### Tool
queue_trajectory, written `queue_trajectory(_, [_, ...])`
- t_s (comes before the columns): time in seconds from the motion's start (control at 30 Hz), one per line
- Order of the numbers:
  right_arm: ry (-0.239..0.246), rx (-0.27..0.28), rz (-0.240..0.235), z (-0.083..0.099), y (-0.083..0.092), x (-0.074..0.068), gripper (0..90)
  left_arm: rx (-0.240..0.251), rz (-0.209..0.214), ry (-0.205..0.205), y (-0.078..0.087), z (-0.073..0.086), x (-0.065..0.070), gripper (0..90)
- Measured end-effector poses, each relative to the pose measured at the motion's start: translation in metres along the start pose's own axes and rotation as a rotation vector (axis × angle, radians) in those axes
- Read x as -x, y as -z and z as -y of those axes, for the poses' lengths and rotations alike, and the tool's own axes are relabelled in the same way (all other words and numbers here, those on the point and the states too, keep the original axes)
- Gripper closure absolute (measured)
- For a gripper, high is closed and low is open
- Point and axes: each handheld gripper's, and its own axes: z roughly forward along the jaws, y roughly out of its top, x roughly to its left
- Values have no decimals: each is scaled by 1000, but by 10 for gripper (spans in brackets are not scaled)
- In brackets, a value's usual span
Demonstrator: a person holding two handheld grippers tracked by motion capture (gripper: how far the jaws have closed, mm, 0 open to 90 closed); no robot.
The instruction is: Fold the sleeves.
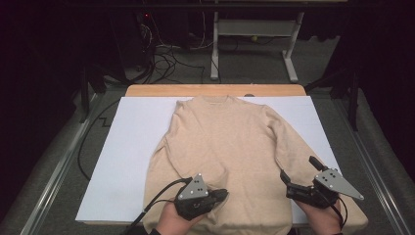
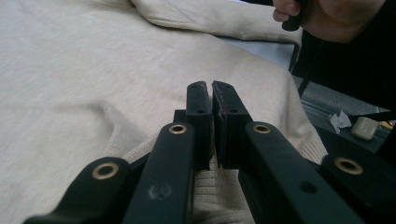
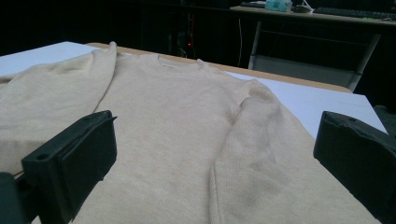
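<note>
Jaws of the left gripper pinch the sweater's folded sleeve cuff; right gripper gapes wide over the other sleeve
Sweater lies flat on a white sheet over a wooden table; the thin knit could slip from the pinch or bunch if dragged, spoiling the fold; dark room, desk legs and cables beyond
</note>
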Motion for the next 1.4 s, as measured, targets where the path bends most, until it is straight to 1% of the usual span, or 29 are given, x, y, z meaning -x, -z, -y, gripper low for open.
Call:
queue_trajectory(0.2, [1,-1,0,0,0,0,1,1,24,-13,-8,-3,5,845])
queue_trajectory(0.5, [2,0,0,0,0,0,1,-14,64,-31,-19,-4,14,843])
queue_trajectory(0.63, [-2,3,1,0,0,0,1,-16,77,-30,-22,-5,16,841])
queue_trajectory(0.73, [-3,0,1,0,0,0,1,-25,79,-19,-26,-5,16,839])
queue_trajectory(0.93, [-13,0,2,2,0,2,1,-48,106,-32,-36,-5,23,837])
queue_trajectory(1.07, [-14,-1,2,2,0,3,1,-56,114,-42,-41,-5,25,834])
queue_trajectory(1.27, [-15,2,5,1,1,4,1,-65,136,-52,-48,-4,32,809])
queue_trajectory(1.37, [-13,3,7,1,2,4,1,-66,130,-57,-50,-5,34,796])
queue_trajectory(1.4, [-13,3,7,1,1,4,1,-64,133,-51,-50,-5,34,763])
